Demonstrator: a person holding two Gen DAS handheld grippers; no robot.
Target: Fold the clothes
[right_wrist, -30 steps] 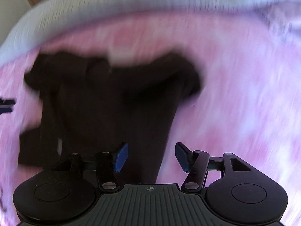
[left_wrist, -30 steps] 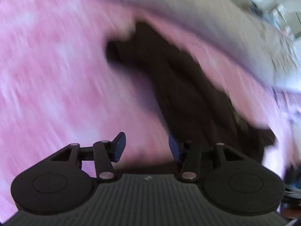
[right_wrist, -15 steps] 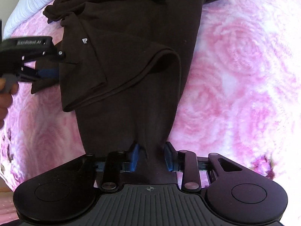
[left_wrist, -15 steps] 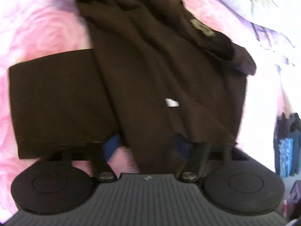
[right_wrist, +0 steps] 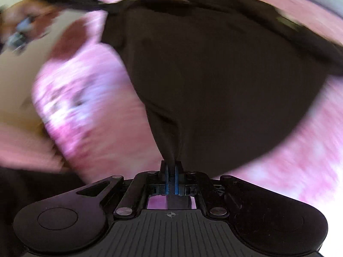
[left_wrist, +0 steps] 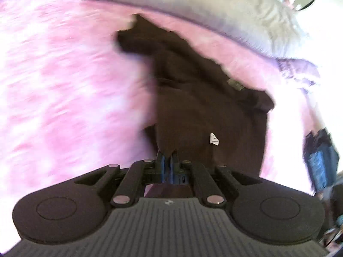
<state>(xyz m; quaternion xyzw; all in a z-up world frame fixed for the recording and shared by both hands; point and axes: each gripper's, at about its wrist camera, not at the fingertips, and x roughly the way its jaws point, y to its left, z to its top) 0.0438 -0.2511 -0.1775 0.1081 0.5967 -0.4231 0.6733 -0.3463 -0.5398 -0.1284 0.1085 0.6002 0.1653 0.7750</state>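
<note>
Now both claws pinch cloth: left gripper [left_wrist: 167,155] and right gripper [right_wrist: 170,164] each have jaws closed tight on the hem of the dark brown shirt [left_wrist: 203,98], which drapes over the pink floral bedspread [left_wrist: 64,85]. Both views motion-blurred.

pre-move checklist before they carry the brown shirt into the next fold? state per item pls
1. Left gripper shut on the brown shirt: ok; jaws have just closed, cloth between them.
2. Right gripper shut on the shirt: ok; just closed, cloth pinched.
3. Shirt hem clear of the pink blanket: cannot tell, blurred.
4. Cloth taut between the two grips: cannot tell.
5. White tag visible on the shirt: ok.
</note>
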